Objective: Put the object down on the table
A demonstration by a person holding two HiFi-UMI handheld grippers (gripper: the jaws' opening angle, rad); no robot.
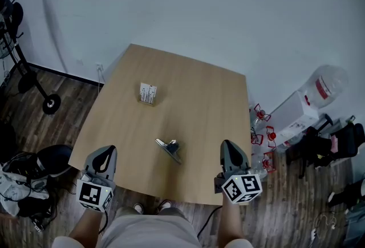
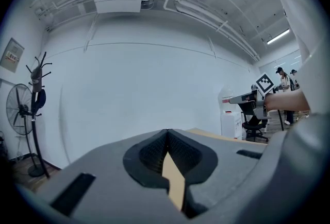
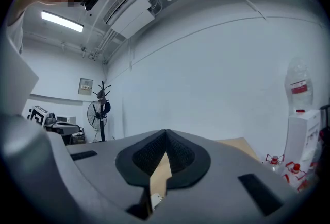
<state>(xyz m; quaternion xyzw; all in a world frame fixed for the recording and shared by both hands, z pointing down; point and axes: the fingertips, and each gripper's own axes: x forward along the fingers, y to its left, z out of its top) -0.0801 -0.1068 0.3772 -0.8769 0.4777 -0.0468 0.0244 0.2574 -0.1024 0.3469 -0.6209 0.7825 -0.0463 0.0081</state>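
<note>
A small dark metal clip-like object (image 1: pixel 169 149) lies on the wooden table (image 1: pixel 199 98), a little in from its near edge and between my two grippers. Farther back on the table sits a small white packet (image 1: pixel 147 93). My left gripper (image 1: pixel 106 151) hovers over the near left corner, jaws shut with nothing in them. My right gripper (image 1: pixel 229 144) hovers over the near right edge, also shut and holding nothing. In the left gripper view the left gripper (image 2: pixel 167 133) has its tips together, and in the right gripper view so does the right gripper (image 3: pixel 166 133); both face the white wall.
A water jug (image 1: pixel 326 84), a white box (image 1: pixel 291 116) and red-capped bottles (image 1: pixel 263 127) stand on the floor to the table's right. A stand's wheeled base (image 1: pixel 50 104) and bags and shoes (image 1: pixel 34 167) lie to the left. Far behind the table is a white wall.
</note>
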